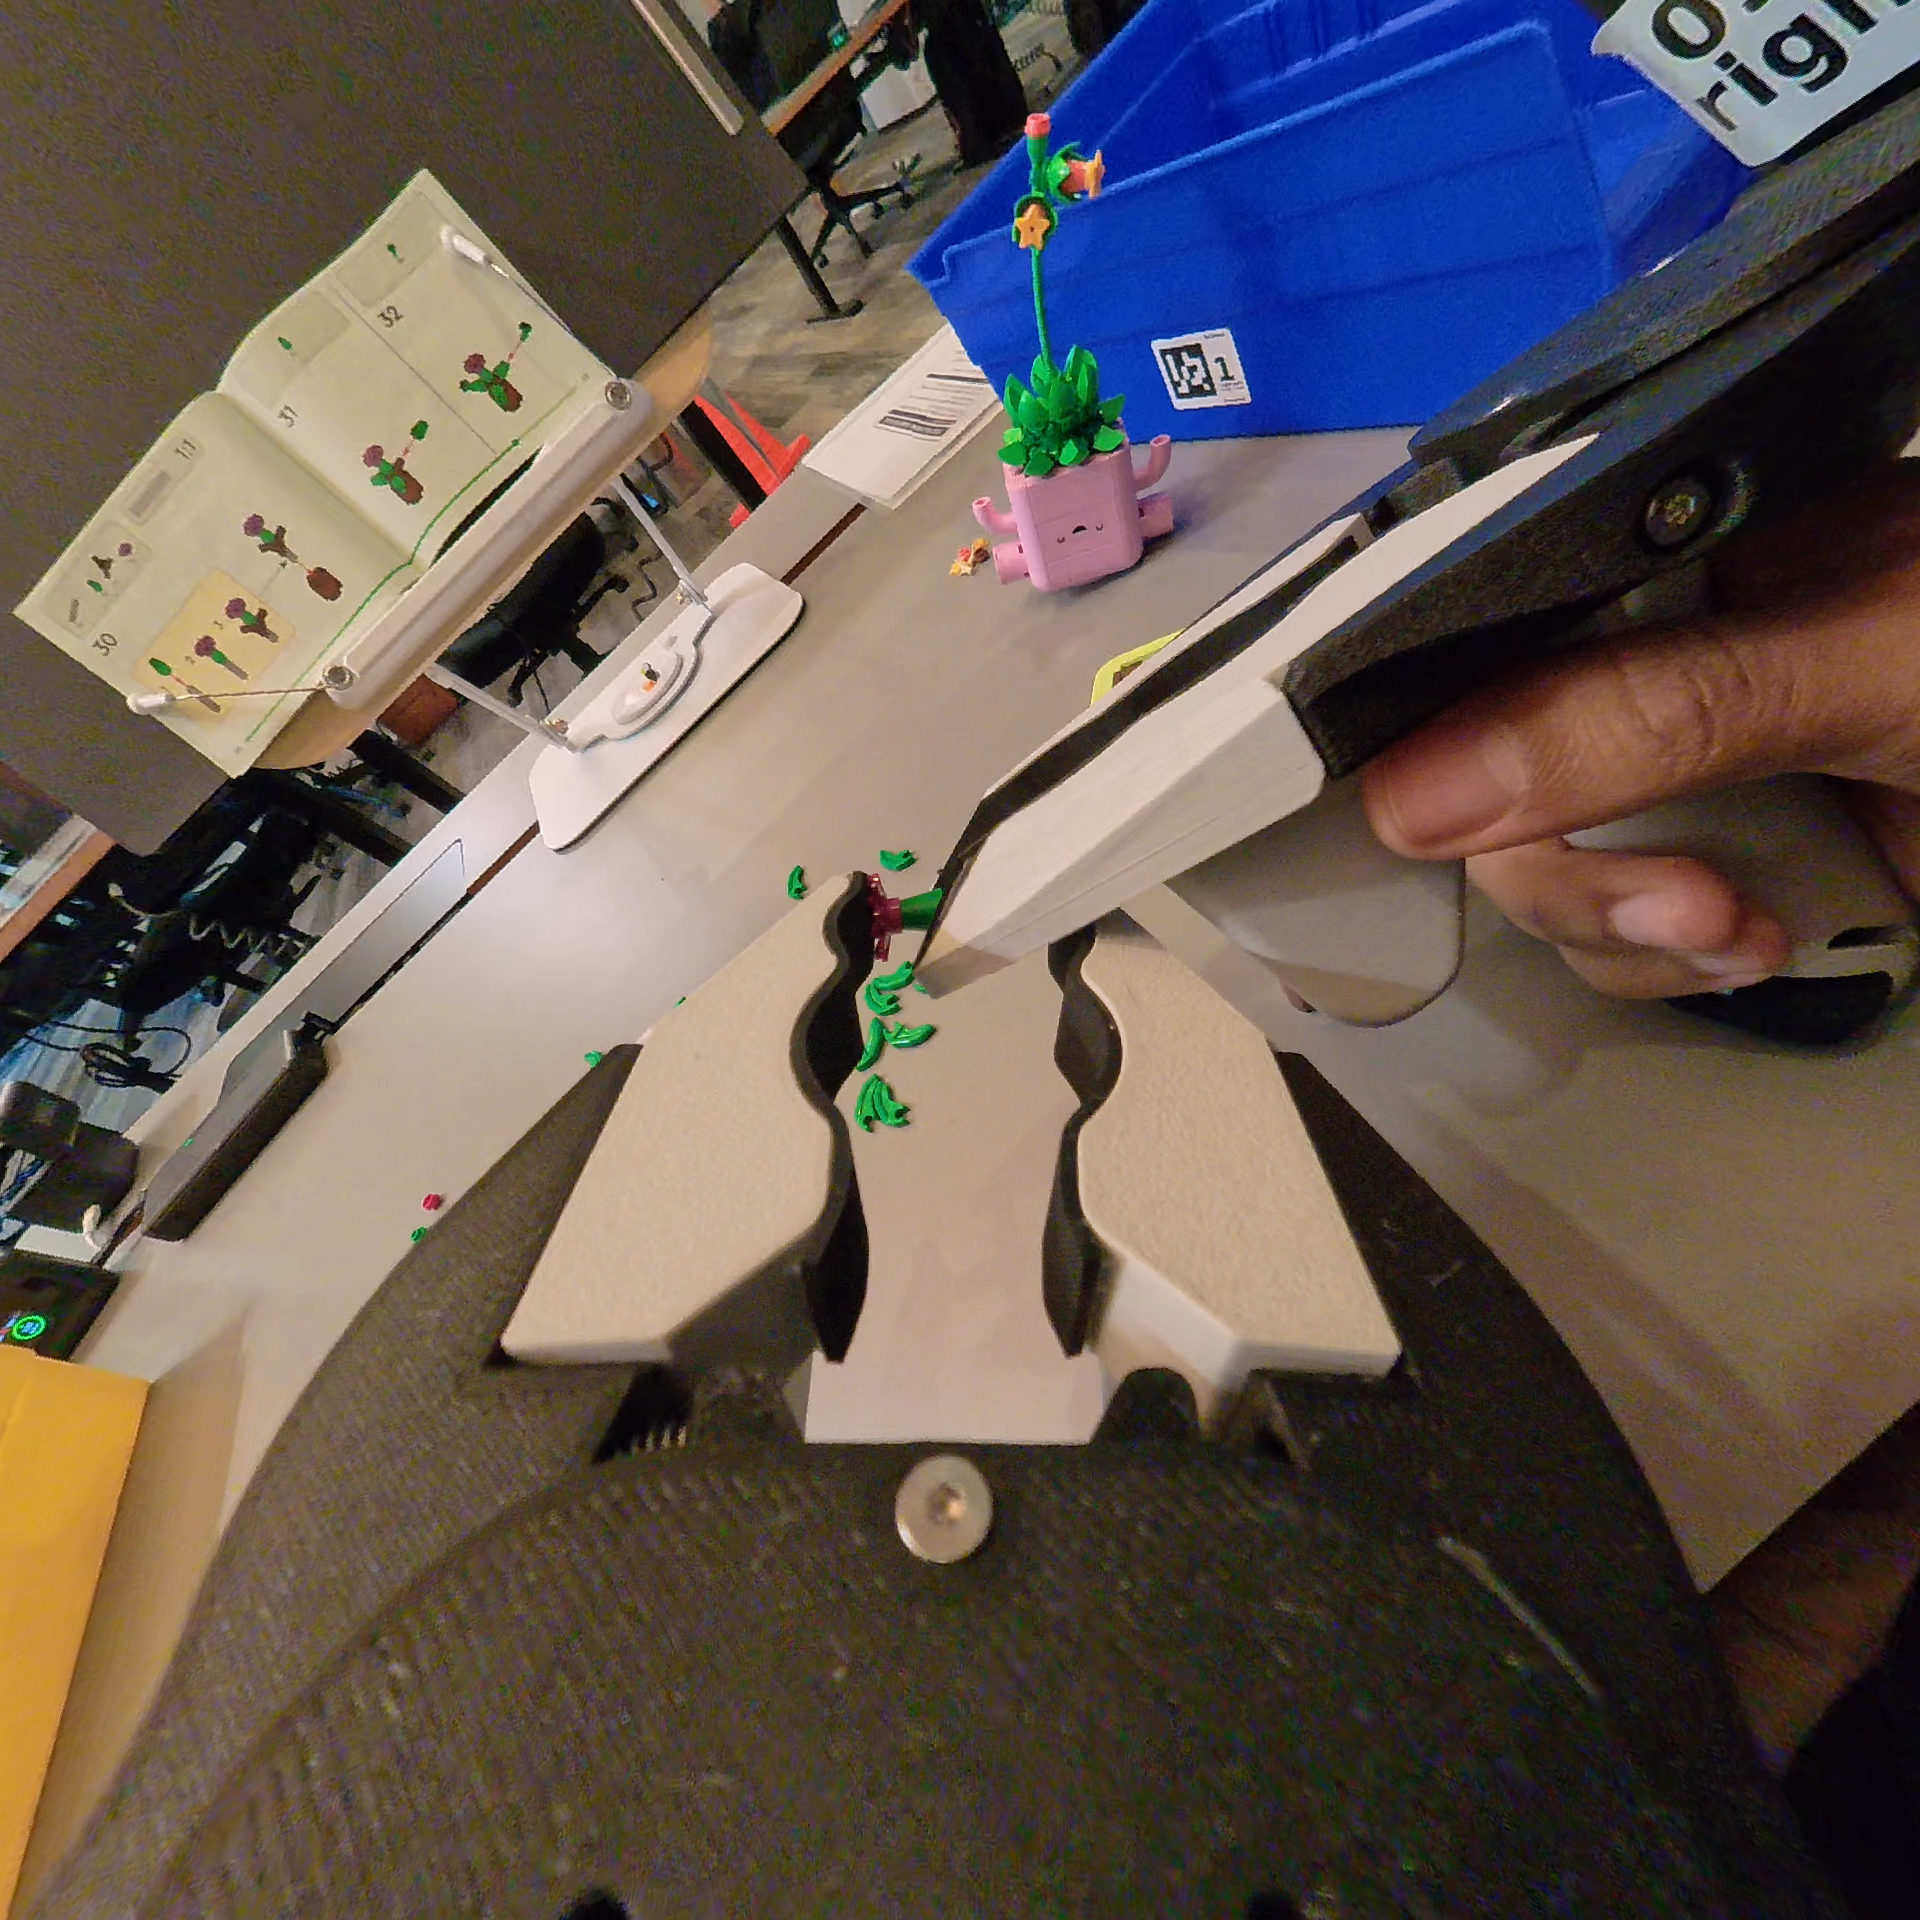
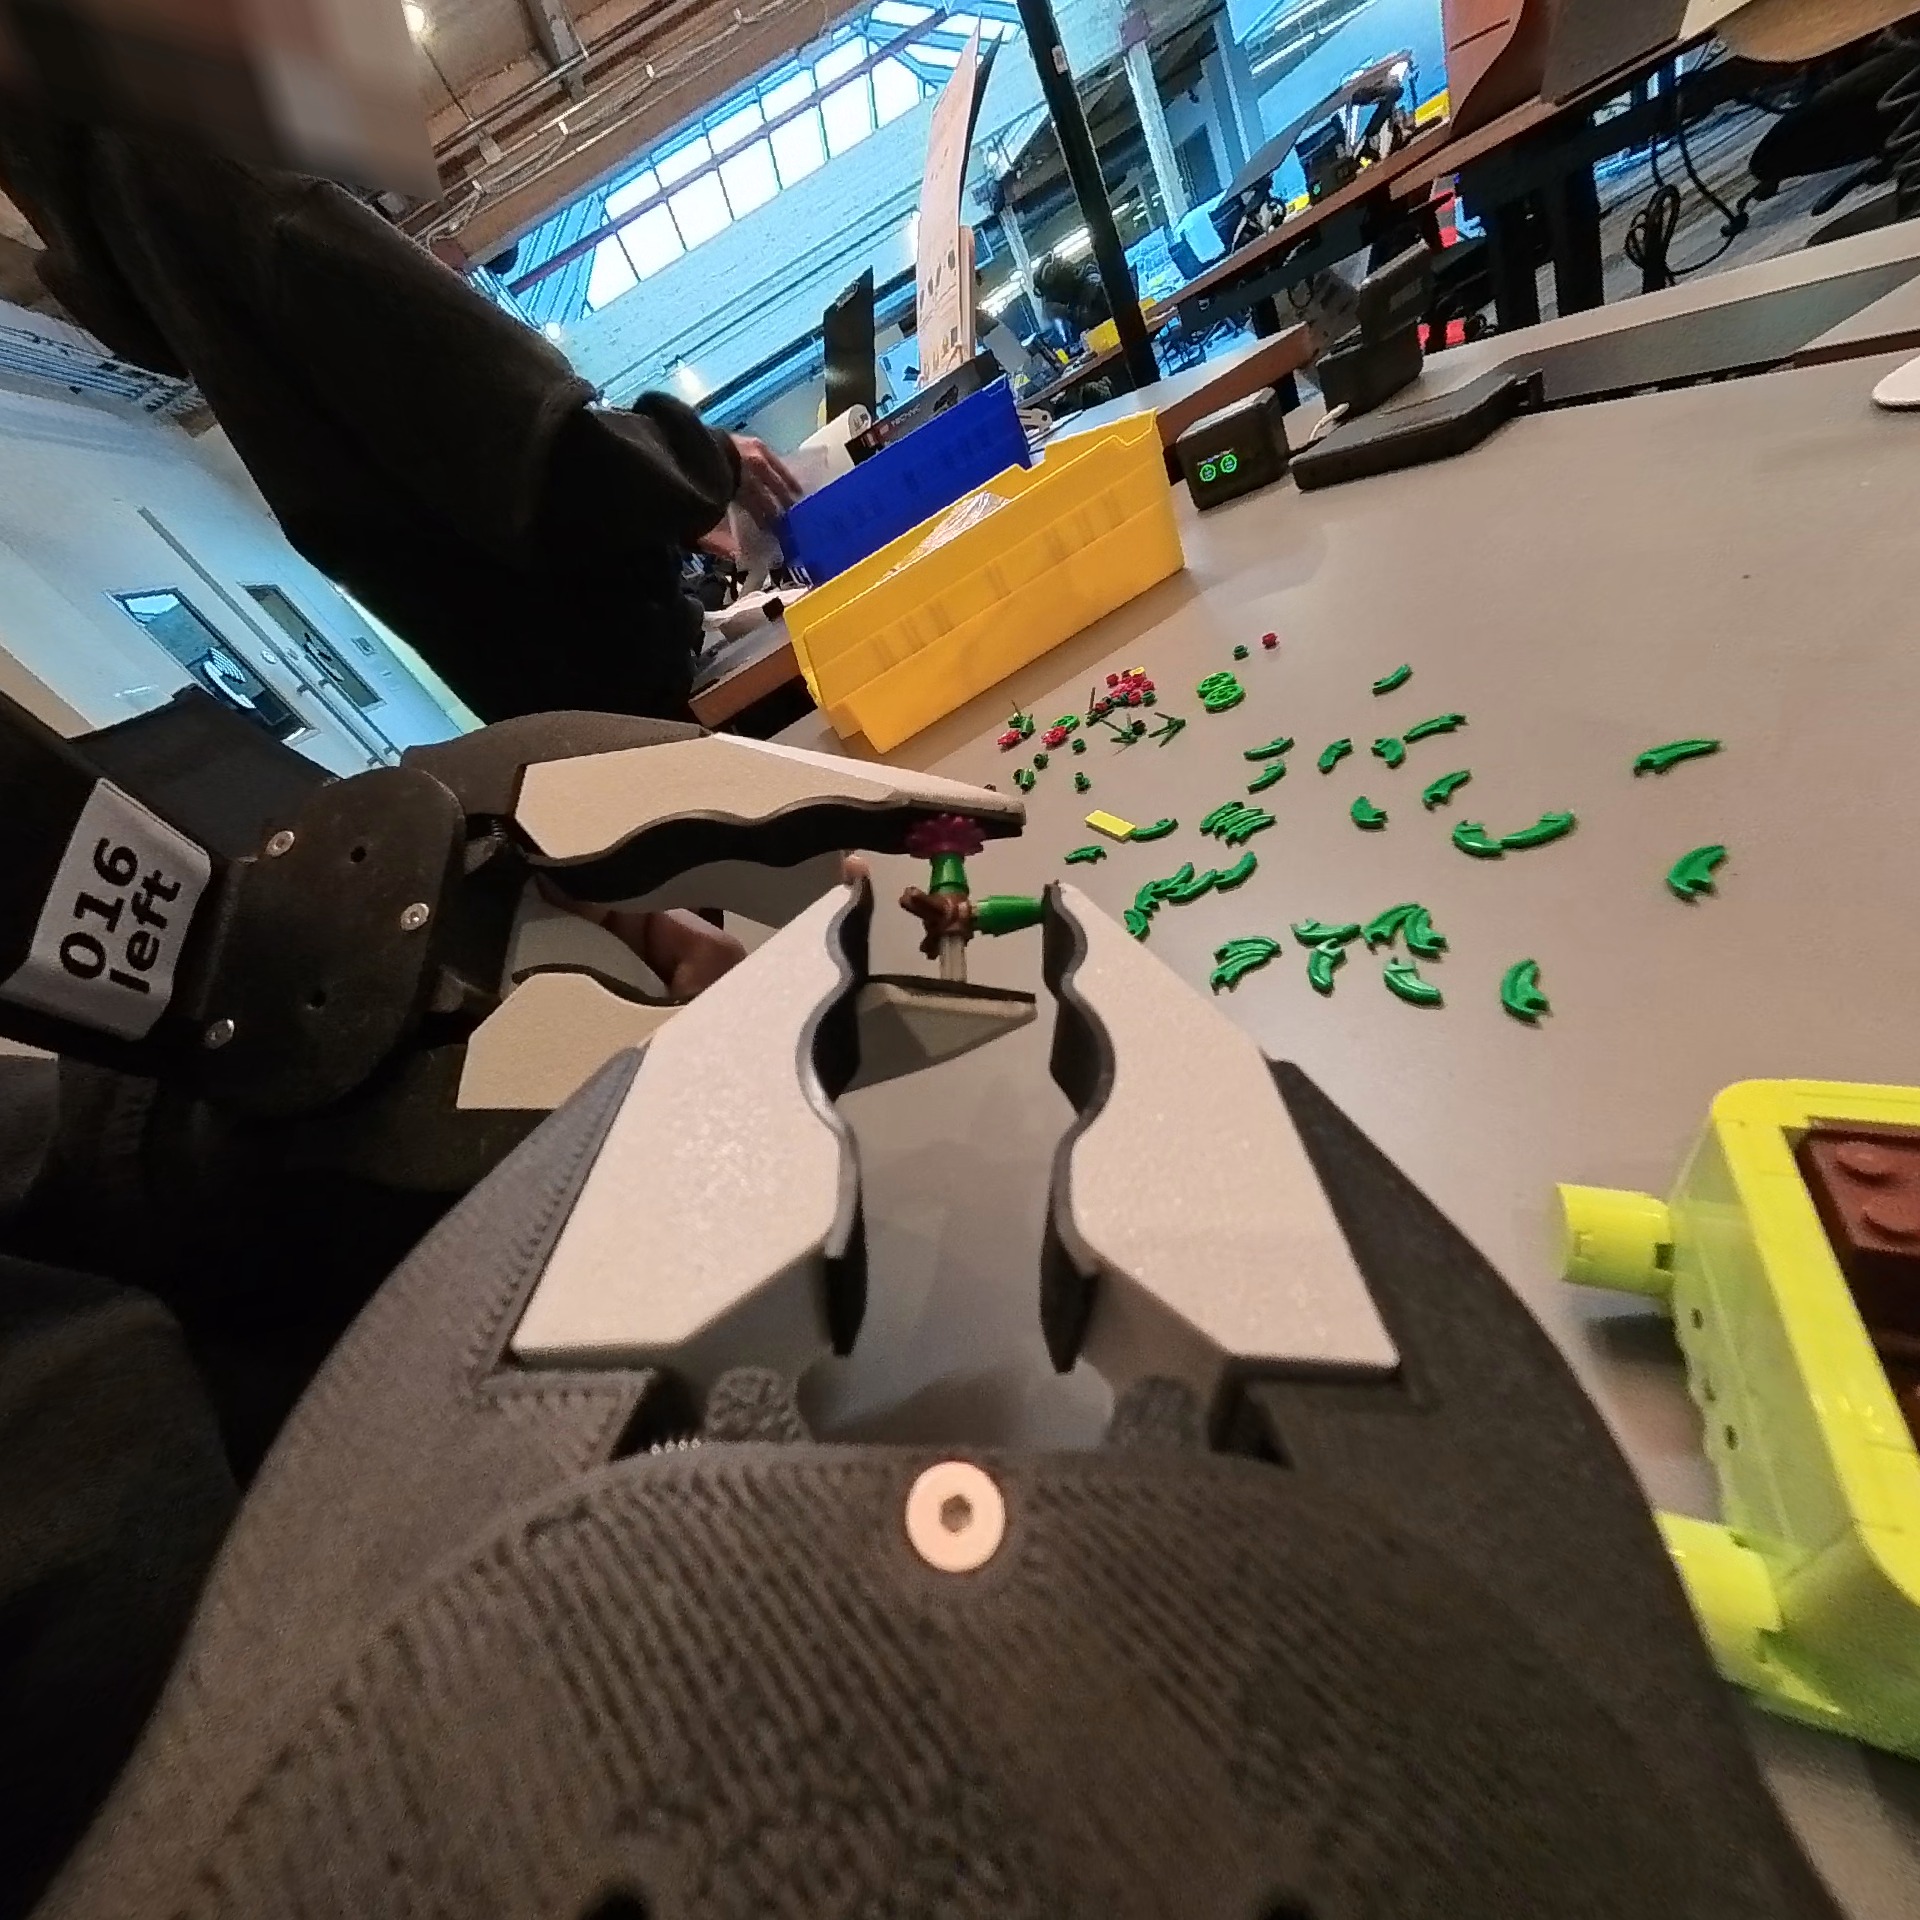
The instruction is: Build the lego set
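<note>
Above open grey counter ringed by scattered green leaves, the left tongs clamp the flower sprig top and bottom; the right tongs stand apart around its side stem, level and forward.

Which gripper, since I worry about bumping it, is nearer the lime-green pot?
Right. The lime-green pot lies on the table just off the right gripper's right side. The left gripper reaches in from the opposite, left side, so it is farther away.
</note>
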### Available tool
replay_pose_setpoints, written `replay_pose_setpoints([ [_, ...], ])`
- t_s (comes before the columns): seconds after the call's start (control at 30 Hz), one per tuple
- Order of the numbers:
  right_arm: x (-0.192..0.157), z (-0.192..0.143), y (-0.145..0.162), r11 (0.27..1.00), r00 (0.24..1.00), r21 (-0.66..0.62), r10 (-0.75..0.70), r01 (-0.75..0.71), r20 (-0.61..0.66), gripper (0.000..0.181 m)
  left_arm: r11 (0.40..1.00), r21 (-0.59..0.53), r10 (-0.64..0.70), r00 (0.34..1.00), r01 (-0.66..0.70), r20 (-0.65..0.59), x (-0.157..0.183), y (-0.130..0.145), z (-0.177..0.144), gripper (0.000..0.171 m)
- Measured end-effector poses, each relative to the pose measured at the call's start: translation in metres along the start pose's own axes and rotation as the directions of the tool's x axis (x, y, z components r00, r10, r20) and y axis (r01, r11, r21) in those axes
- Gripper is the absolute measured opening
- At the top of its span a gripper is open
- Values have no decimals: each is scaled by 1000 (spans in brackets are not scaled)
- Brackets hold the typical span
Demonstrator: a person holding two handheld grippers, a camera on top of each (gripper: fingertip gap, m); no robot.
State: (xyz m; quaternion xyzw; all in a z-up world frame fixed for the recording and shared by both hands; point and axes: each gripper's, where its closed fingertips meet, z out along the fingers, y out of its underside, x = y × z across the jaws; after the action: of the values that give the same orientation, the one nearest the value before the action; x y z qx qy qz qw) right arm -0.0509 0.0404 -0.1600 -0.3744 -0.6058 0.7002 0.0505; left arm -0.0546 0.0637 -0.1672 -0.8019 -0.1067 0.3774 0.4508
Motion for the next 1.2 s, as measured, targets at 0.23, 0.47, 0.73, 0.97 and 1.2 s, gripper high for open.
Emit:
replay_pose_setpoints([
  [0.23,2,0,-2,1000,1000,9,-15,16,-18,35,998,17,-56,998,56,-5,-7,4,3,31],
  [0.47,14,-6,-13,996,993,79,-35,44,-110,37,995,65,74,997,-75,20,-19,5,8,31],
  [0.73,13,-5,-16,991,988,114,-52,69,-145,37,979,101,176,984,-177,19,-19,18,12,31],
  [0.97,9,4,-4,997,989,35,-64,69,-131,41,970,147,193,981,-191,6,-10,15,8,31],
  [1.2,-1,8,-1,987,980,10,-156,158,-121,37,961,207,183,983,-185,27,-13,6,-3,31],
])
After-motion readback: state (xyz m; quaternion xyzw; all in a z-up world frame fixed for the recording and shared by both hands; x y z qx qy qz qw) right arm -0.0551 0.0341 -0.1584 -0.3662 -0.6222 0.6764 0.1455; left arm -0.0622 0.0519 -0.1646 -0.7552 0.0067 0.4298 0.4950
